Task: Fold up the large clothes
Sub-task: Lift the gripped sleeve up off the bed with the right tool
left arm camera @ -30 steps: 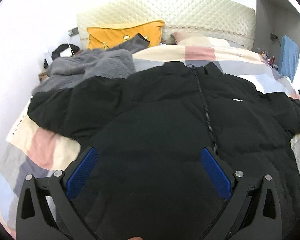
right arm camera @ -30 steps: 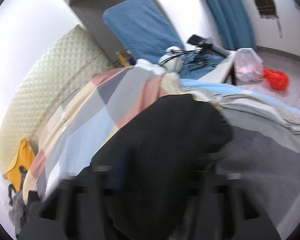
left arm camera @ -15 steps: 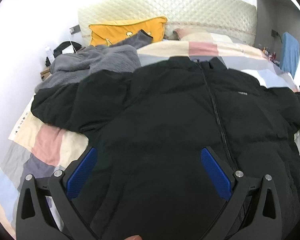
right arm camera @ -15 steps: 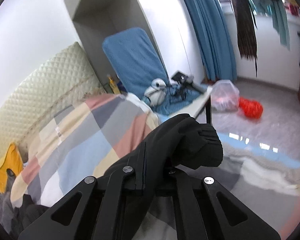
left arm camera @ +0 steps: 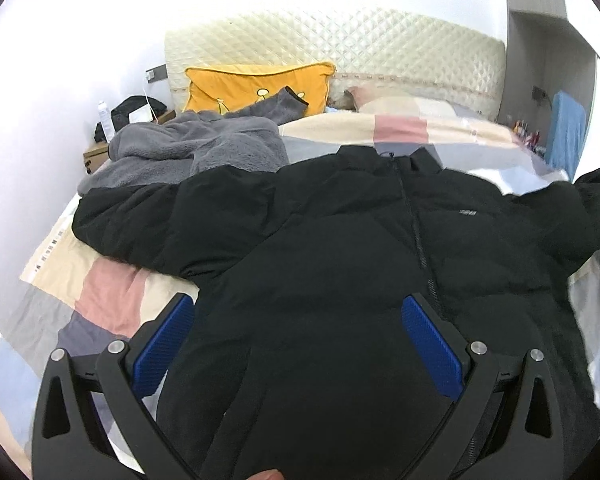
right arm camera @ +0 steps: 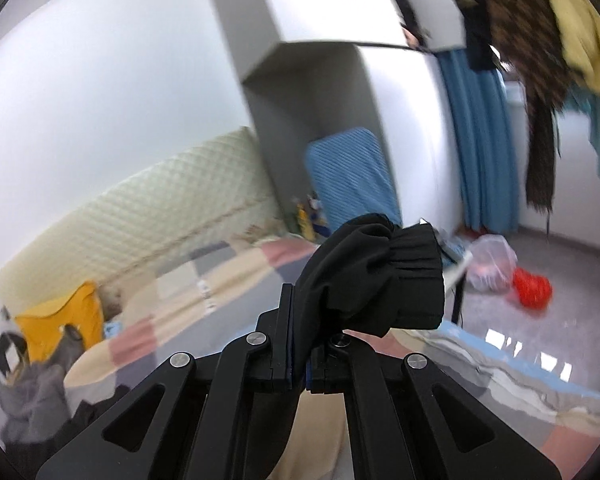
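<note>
A large black puffer jacket (left arm camera: 340, 248) lies front up on the patchwork bed, zipper closed, collar toward the headboard. My left gripper (left arm camera: 296, 332) is open, blue pads wide apart, hovering above the jacket's lower front. The jacket's left-side sleeve (left arm camera: 148, 220) lies spread on the quilt. My right gripper (right arm camera: 304, 344) is shut on the cuff of the other sleeve (right arm camera: 380, 272) and holds it lifted above the bed; that raised sleeve also shows at the right edge of the left wrist view (left arm camera: 592, 208).
A grey fleece garment (left arm camera: 196, 148) and a yellow pillow (left arm camera: 256, 84) lie near the quilted headboard (left arm camera: 340, 48). A nightstand with a black bag (left arm camera: 136, 110) stands at the left. Right of the bed are a blue chair cover (right arm camera: 348, 176), blue curtain (right arm camera: 480, 140), hanging clothes and a red bag (right arm camera: 532, 290) on the floor.
My right gripper has closed on the sleeve cuff and lifted it high off the bed. My left gripper has stayed open, shifting slightly over the jacket.
</note>
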`<state>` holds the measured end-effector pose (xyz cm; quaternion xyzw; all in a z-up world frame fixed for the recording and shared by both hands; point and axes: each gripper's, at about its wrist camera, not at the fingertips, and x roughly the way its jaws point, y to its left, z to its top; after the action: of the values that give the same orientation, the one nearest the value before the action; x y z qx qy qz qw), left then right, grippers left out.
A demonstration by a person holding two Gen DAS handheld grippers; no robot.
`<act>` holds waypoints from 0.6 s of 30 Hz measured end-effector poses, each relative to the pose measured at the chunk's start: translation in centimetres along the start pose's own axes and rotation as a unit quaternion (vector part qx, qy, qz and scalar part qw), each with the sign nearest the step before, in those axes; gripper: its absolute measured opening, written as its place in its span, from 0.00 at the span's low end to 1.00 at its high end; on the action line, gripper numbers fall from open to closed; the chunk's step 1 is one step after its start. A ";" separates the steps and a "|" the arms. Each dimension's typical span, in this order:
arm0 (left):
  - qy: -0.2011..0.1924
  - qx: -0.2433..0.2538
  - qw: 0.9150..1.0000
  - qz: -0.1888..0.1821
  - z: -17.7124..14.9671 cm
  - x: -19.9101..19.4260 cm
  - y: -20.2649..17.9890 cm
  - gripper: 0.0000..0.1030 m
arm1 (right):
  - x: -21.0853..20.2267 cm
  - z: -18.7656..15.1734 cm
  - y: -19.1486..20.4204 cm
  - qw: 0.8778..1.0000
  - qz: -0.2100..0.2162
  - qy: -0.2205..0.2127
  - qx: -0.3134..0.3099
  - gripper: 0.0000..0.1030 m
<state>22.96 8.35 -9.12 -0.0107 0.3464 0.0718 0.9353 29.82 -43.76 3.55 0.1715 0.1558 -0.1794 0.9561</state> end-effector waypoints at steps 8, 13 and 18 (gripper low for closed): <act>-0.025 0.004 1.000 0.008 0.0 -2.2 1.3 1.00 | -3.7 -0.7 12.9 0.992 0.088 -0.015 -0.085 0.01; -0.019 -0.009 1.000 -0.005 -0.1 -1.9 2.5 1.00 | -5.8 -3.0 21.9 0.977 0.169 -0.013 -0.133 0.01; -0.023 -0.024 0.999 -0.022 0.0 -2.2 4.0 1.00 | -6.9 -7.7 30.5 0.954 0.240 0.010 -0.177 0.01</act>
<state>20.76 12.01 -7.60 -0.0387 0.3226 0.0600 0.9438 33.99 -12.04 7.52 0.0335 0.1489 0.0877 0.9844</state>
